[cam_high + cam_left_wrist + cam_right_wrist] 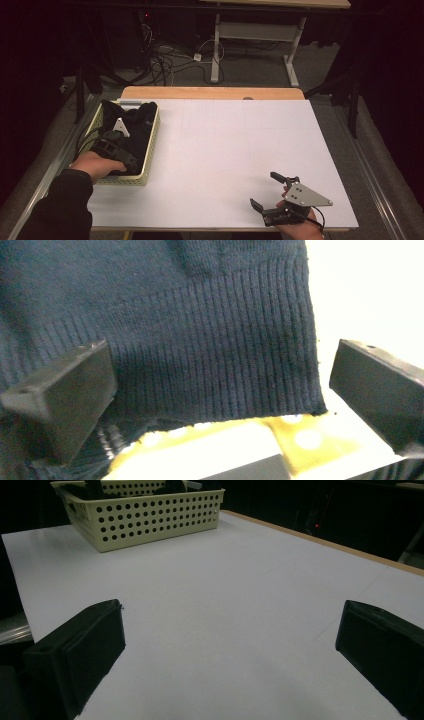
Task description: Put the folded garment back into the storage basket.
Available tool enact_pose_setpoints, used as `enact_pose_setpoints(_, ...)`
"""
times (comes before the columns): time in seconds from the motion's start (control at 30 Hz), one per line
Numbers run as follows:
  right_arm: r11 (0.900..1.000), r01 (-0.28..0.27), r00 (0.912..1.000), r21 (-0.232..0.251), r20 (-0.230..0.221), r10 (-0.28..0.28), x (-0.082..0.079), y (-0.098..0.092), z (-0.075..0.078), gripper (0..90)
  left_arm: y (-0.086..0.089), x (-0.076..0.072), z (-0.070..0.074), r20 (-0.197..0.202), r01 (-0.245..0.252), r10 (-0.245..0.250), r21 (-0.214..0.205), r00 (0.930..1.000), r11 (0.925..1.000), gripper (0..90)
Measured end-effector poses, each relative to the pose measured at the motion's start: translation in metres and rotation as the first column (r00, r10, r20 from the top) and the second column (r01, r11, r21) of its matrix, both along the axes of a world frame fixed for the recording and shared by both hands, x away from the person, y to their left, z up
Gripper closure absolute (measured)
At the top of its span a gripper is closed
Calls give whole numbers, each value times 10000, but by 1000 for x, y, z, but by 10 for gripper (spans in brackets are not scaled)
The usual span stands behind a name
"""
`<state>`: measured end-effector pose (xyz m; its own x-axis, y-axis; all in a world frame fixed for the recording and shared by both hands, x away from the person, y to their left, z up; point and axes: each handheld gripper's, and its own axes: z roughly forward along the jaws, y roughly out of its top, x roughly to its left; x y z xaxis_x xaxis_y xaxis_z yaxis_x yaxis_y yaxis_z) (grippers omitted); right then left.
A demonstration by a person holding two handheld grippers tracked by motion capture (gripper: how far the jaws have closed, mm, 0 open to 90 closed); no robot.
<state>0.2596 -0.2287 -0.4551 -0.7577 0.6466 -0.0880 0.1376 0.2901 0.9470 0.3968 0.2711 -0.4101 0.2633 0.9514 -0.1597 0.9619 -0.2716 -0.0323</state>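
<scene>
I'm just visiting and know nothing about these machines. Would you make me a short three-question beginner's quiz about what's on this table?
1. True or false: the left gripper is inside the basket.
2. What lies in the basket? A) a dark knitted garment B) white plates C) red apples
3. Fill in: the right gripper hangs over the bare white ____, jaws apart, holding nothing.

Key: 1 true; 2 A; 3 table.

Perforated pale-yellow plastic basket (150, 160) at table (225, 150) left edge, dark ribbed knit garment (137, 125) inside it, left claw (116, 142) in basket, right claw (272, 192) at near right.
</scene>
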Motion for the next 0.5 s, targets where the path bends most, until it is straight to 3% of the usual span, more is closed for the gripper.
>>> enact_pose_setpoints(0.27, 10000, -8, 10000, 15, 8, 8, 0, 0, 0, 1, -5, -2, 8, -16, -142, 142, -6, 9999, 9999, 0)
enact_pose_setpoints(0.5, 10000, -9, 10000, 55, 57, 8, -2, 1, 2, 1, -12, -8, 26, 150, -241, 240, 33, 9996, 9997, 0)
